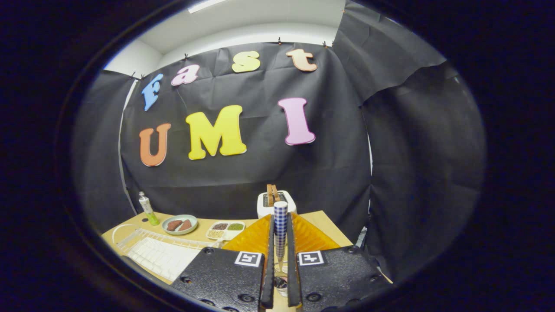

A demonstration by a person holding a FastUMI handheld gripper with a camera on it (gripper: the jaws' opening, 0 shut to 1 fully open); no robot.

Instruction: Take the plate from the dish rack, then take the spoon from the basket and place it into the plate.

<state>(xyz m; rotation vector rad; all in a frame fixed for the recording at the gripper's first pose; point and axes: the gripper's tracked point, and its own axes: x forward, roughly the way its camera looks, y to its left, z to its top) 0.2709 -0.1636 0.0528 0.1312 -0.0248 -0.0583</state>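
My gripper [281, 219] is shut on the spoon [280, 234], and both fingers press on its blue-and-white checked handle. The handle stands upright between the fingers, and its rounded end rises just past the fingertips. The spoon's narrow neck and shiny bowl [281, 282] show low down in the gap between the fingers. The white wire dish rack [158, 255] lies on the wooden table [323, 221], to the left of the fingers. No plate shows in its slots.
A white toaster [264, 206] with bread in it stands just beyond the fingertips. Further left are a divided dish of grains [225, 229], a small plate with brown pieces [179, 224] and a green-based bottle [147, 209]. Black cloth walls enclose the table.
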